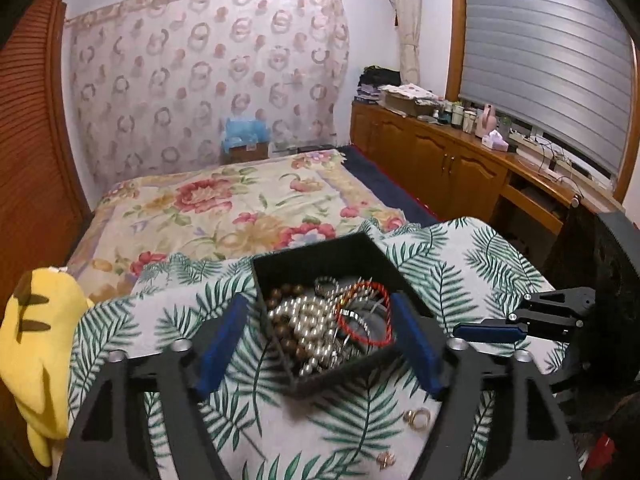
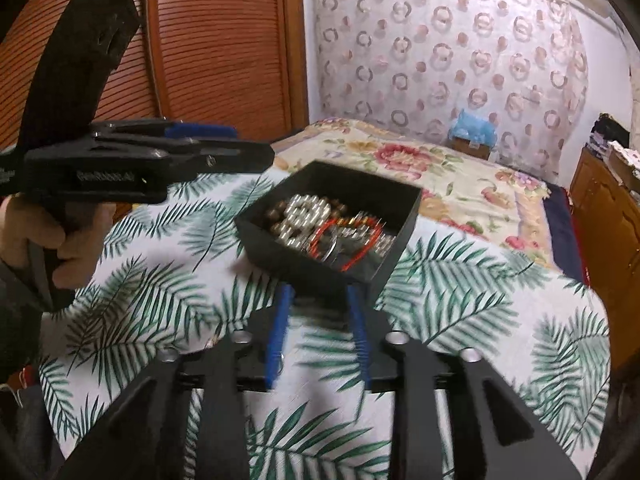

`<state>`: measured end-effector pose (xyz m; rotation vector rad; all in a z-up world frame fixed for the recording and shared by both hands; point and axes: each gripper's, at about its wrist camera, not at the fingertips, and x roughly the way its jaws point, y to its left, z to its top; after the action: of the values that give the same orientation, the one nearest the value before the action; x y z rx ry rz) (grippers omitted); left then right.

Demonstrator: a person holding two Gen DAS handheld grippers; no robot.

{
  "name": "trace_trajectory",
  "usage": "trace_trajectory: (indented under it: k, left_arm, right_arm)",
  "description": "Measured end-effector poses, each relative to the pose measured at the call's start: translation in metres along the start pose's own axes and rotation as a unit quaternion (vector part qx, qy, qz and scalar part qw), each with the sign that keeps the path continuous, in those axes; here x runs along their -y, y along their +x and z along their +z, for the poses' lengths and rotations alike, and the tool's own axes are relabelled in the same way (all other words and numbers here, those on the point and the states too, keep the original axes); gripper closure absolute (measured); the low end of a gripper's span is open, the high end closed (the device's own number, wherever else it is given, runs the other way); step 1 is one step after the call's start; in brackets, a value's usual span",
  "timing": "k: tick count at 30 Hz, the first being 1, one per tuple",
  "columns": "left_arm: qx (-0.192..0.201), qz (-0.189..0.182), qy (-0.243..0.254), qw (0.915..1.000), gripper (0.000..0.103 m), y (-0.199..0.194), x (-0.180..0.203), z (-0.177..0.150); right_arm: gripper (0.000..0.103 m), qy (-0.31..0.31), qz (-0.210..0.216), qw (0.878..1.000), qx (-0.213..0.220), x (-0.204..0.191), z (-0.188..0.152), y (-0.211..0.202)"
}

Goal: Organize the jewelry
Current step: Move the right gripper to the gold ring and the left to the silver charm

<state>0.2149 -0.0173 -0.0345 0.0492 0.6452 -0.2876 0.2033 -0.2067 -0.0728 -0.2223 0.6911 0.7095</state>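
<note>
A black open box [image 1: 280,268] sits on a palm-leaf cloth [image 1: 460,264]. It holds a pearl string [image 1: 308,320], brown beads [image 1: 286,292] and a red bracelet [image 1: 384,320]. My left gripper [image 1: 320,344] is open, its blue fingers [image 1: 224,340] on either side of the box. Two gold rings [image 1: 416,418] and a small earring [image 1: 386,459] lie on the cloth near its right finger. In the right wrist view the box [image 2: 264,236] lies just beyond my right gripper [image 2: 320,332], which is open and empty. The left gripper [image 2: 200,148] shows there at upper left.
A flowered bed [image 1: 224,208] lies behind the cloth-covered surface. A yellow plush toy [image 1: 36,344] sits at the left edge. Wooden cabinets [image 1: 440,160] with clutter run along the right wall. A wooden louvred door [image 2: 208,40] stands on the left.
</note>
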Motion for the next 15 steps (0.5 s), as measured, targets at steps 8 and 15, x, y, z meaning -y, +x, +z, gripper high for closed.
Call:
trace_trajectory:
  k: [8,15]
  left_arm:
    - [-0.025,0.012,-0.016,0.9995,0.013,-0.008,-0.016,-0.035]
    - [-0.063,0.018,-0.016,0.9977,0.013,-0.004,-0.02,-0.075]
  right_arm:
    - [0.068,-0.018,0.017,0.998,-0.057,-0.017,-0.023,0.026]
    - [0.067,-0.037,0.022,0.995,-0.086,-0.031,-0.035,0.038]
